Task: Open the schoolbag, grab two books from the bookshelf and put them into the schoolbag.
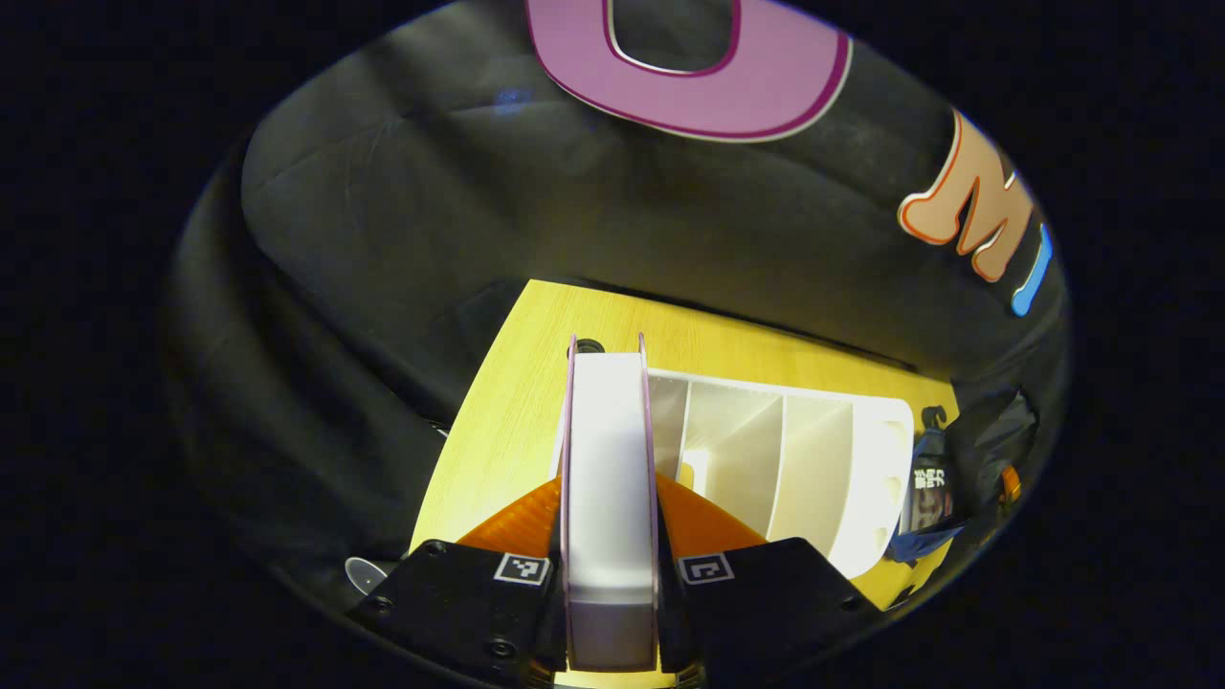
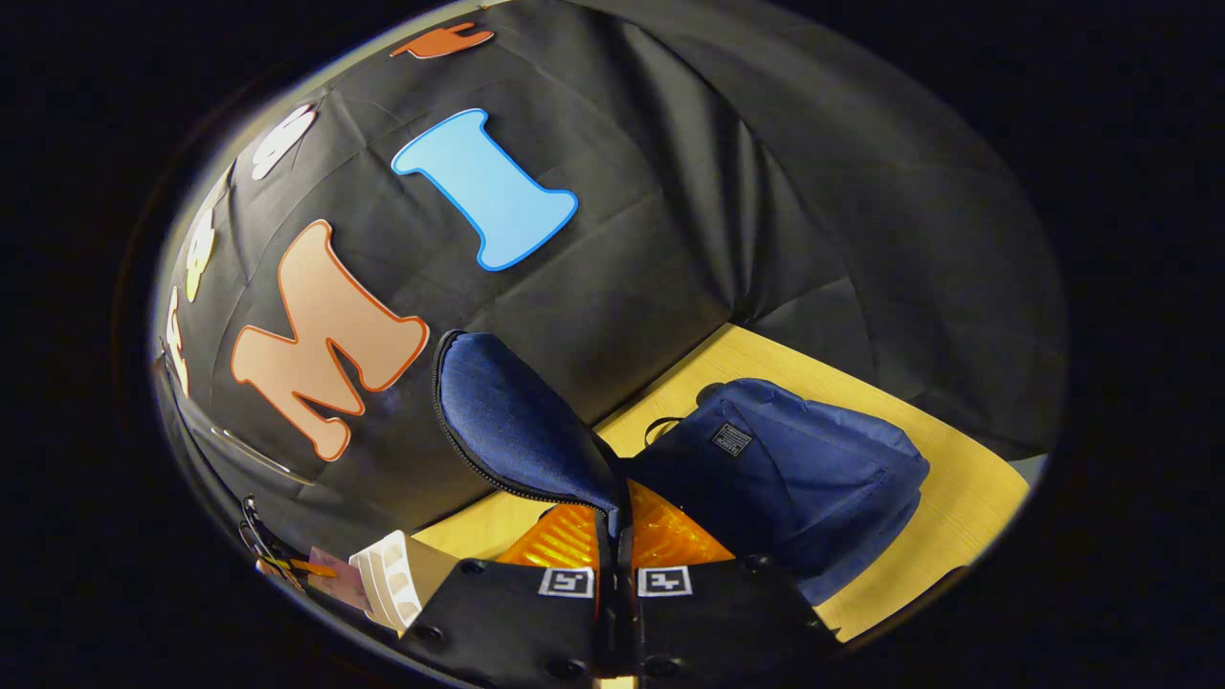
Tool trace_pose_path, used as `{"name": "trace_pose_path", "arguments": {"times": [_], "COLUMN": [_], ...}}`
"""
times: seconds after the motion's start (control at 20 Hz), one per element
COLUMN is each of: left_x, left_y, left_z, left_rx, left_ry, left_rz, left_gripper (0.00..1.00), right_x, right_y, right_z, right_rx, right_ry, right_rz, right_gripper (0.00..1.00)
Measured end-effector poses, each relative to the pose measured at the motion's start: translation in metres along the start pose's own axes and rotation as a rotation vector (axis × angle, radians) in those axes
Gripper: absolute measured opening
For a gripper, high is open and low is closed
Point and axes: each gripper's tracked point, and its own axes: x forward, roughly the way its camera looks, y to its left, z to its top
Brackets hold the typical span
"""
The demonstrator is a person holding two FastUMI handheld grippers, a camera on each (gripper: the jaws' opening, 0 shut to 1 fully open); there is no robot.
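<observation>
Our left tool (image 1: 610,536) clamps a book (image 1: 610,478) upright above the table (image 1: 507,421); our right tool (image 2: 614,536) pinches the schoolbag (image 2: 785,478) flap (image 2: 517,421), raised.

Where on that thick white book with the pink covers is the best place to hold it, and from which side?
Across its thickness, one finger flat on each pink cover, coming at its page edge. The book is a stiff slab with broad flat covers, so the pads sit flush. The left tool holds it this way now, near one end, above the white bookshelf. A grip nearer the middle would likely tip less.
</observation>
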Motion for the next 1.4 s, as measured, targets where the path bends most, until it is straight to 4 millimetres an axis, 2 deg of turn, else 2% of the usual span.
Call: {"name": "trace_pose_path", "arguments": {"times": [0.15,0.4,0.5,0.55,0.8,0.9,1.15,1.2,1.3,1.35,1.4], "left_x": [-0.015,-0.062,-0.074,-0.08,-0.111,-0.119,-0.132,-0.132,-0.13,-0.128,-0.124], "left_y": [0.003,0.011,0.014,0.015,0.008,-0.001,-0.042,-0.053,-0.066,-0.076,-0.09], "left_z": [0.014,0.041,0.05,0.056,0.07,0.073,0.085,0.089,0.084,0.081,0.079], "left_rx": [-0.019,-0.083,-0.117,-0.151,-0.389,-0.456,-0.685,-0.718,-0.732,-0.722,-0.717], "left_ry": [-0.021,-0.107,-0.137,-0.15,-0.211,-0.231,-0.275,-0.285,-0.282,-0.279,-0.274], "left_rz": [-0.024,-0.071,-0.1,-0.121,-0.286,-0.385,-0.615,-0.645,-0.68,-0.686,-0.703], "left_gripper": [0.34,0.34,0.34,0.34,0.33,0.34,0.33,0.33,0.33,0.33,0.33], "right_x": [0.0,-0.001,0.0,0.001,-0.001,-0.001,0.0,0.0,0.001,0.001,0.002], "right_y": [0.002,0.003,0.004,0.005,0.005,0.004,0.006,0.006,0.008,0.009,0.009], "right_z": [0.0,-0.002,-0.005,-0.005,-0.004,-0.003,-0.006,-0.007,-0.007,-0.007,-0.007], "right_rx": [0.0,0.0,0.0,-0.002,0.002,0.006,0.001,-0.001,0.002,0.004,0.007], "right_ry": [0.0,0.004,0.008,0.009,0.01,0.01,0.014,0.016,0.016,0.017,0.017], "right_rz": [0.002,0.005,0.007,0.009,0.013,0.012,0.014,0.014,0.017,0.018,0.019], "right_gripper": [0.0,0.03,0.03,0.0,0.03,0.0,0.03,0.03,0.0,0.03,0.0]}}
